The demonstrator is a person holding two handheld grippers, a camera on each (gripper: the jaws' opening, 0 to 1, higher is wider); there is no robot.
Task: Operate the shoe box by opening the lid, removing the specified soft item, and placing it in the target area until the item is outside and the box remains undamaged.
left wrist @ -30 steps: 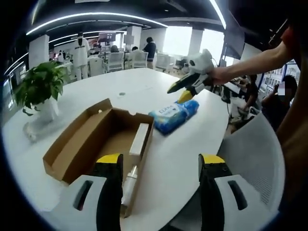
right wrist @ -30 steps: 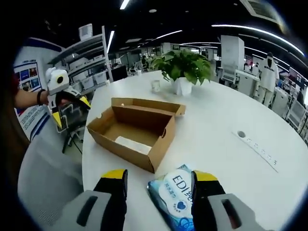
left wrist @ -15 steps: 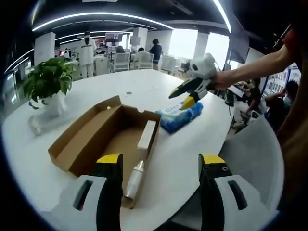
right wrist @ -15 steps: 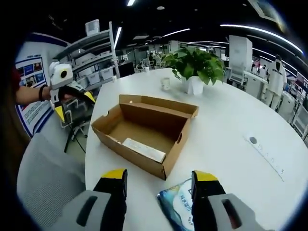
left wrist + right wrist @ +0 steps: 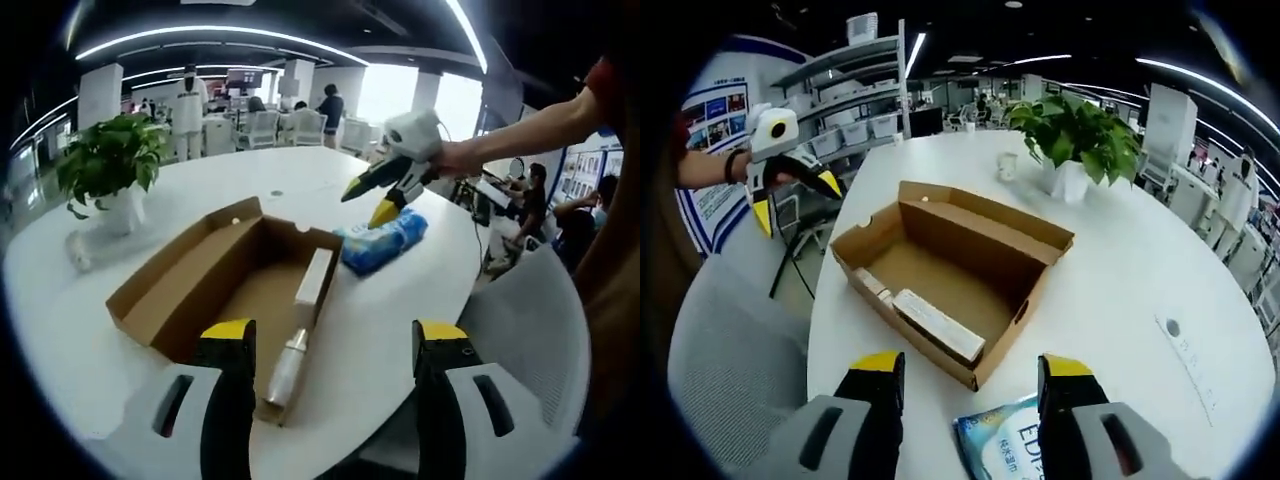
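Shoe box (image 5: 225,290) of plain brown corrugated cardboard sits open on a broad, smooth white round table (image 5: 330,200), its lid folded back flat along the far long side in the right gripper view (image 5: 970,215), and its matte interior holds a pale, long rectangular packet (image 5: 938,325) lying against one wall, with a small clear-wrapped roll (image 5: 287,367) beside it at the near end in the left gripper view. The soft item, a glossy blue plastic pack of wipes (image 5: 380,240), lies outside the box on the bare tabletop, well apart from the cardboard; in the right gripper view its printed end (image 5: 1005,450) sits just between that gripper's jaws without being touched. The left gripper (image 5: 335,345) hangs over the near table edge with its yellow-tipped grey jaws spread wide and nothing between them; the right gripper (image 5: 970,375) is likewise parted and empty, and it appears in the left gripper view held above the wipes by a bare forearm (image 5: 530,125). A leafy green plant in a white pot (image 5: 110,170) stands on the table beyond the box. Around it lies an open-plan office with curved ceiling light strips (image 5: 200,35), white chairs, shelving and standing people (image 5: 330,105) in the distance, and a grey padded chair back (image 5: 725,370) near the table edge.
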